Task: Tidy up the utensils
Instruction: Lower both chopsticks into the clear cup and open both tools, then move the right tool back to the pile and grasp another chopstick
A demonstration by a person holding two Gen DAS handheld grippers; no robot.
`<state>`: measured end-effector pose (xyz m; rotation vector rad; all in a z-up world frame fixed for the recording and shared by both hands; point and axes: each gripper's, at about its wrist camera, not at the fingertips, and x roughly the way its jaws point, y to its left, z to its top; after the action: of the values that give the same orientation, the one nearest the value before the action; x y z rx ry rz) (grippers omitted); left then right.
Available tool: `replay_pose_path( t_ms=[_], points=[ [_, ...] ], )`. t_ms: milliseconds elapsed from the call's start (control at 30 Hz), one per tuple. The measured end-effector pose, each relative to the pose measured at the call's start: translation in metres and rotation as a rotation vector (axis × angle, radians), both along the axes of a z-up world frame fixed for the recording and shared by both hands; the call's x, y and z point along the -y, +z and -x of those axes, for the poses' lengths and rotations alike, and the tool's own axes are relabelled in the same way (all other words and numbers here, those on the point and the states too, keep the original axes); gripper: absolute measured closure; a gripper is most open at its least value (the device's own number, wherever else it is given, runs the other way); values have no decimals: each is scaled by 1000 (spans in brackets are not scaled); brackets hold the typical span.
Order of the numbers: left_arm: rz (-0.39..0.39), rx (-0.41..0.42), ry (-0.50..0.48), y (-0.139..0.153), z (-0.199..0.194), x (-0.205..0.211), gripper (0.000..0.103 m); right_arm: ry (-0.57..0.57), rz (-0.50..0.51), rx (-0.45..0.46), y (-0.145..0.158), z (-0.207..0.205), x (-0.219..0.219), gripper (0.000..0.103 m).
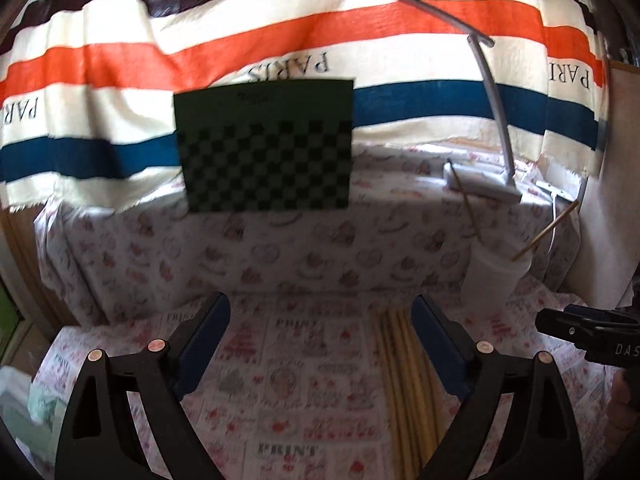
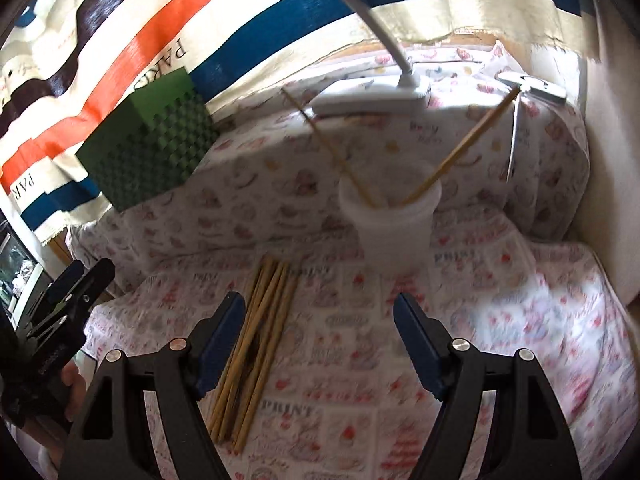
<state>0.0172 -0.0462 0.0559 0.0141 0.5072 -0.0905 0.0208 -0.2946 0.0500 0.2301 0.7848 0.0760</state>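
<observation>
Both wide open, holding nothing: left gripper [image 1: 320, 344], right gripper [image 2: 320, 332]. Lying loose at lower center-left, the chopsticks [image 2: 256, 344]. Probably worth pinching just one, mid-length, then aiming for the white cup [image 2: 390, 216] at center, already holding two.

The left tool [image 1: 320, 344] hangs wide apart over the patterned desk [image 1: 304, 364]. Bamboo chopsticks [image 1: 408, 376] lie just inside its right finger. A white cup [image 1: 494, 276] holding two sticks stands at right.

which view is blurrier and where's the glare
Right wrist view: motion smear on the patterned cloth at right, cup soft, glare washing out the lamp base. Left wrist view: milder blur, chopsticks soft, checkered board dark against the bright striped fabric.
</observation>
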Motion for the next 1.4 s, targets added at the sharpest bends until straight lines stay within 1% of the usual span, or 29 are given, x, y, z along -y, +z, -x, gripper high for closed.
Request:
replay_pose_path(
  t_ms=[67,133,233,300,467,600,633,667,733,833,900,933,1000,1033,1067,1100,1133,1200,1300,1333,1400],
  points=[
    [20,-13,-7,-6,10,-10,12,11,51,-2,-7,8,-12,25],
    [19,-15,-3,-11,19,-18,12,34,88,-10,-12,13,-24,25],
    [15,-8,8,-18,30,-28,12,64,103,-31,-21,18,-37,25],
    [15,-21,13,-24,33,-35,12,70,93,-40,-25,20,-42,25],
    [59,-81,17,-40,29,-51,12,93,39,-77,-34,22,-52,25],
    [68,-86,19,-50,30,-55,12,112,-37,-121,-41,20,-54,25],
    [70,-86,17,-51,30,-55,12,124,-57,-138,-44,19,-56,26],
    [74,-84,15,-53,30,-55,12,141,-69,-152,-47,18,-59,29],
    [88,-73,16,-56,32,-57,12,176,-70,-182,-52,16,-66,44],
    [91,-61,26,-65,32,-58,12,217,-85,-232,-64,12,-79,58],
    [76,-93,21,-74,28,-57,12,251,-97,-262,-72,10,-89,64],
    [69,-111,13,-77,26,-55,12,260,-98,-269,-74,10,-91,65],
    [62,-115,2,-78,26,-53,12,269,-95,-275,-79,8,-98,67],
    [60,-105,1,-77,27,-52,12,267,-90,-276,-80,8,-100,74],
    [55,-97,4,-76,28,-51,12,260,-84,-276,-81,8,-102,77],
    [51,-91,7,-76,29,-51,12,255,-81,-274,-82,8,-102,87],
    [50,-89,10,-76,29,-51,12,242,-79,-267,-82,9,-102,89],
    [60,-93,20,-76,28,-53,12,225,-73,-243,-81,11,-100,91],
    [80,-102,33,-77,27,-58,12,197,-51,-181,-74,16,-93,97],
    [84,-103,36,-77,27,-59,12,208,-63,-154,-71,18,-90,97],
    [87,-101,39,-77,27,-60,12,192,-56,-107,-65,23,-85,97]
  ],
)
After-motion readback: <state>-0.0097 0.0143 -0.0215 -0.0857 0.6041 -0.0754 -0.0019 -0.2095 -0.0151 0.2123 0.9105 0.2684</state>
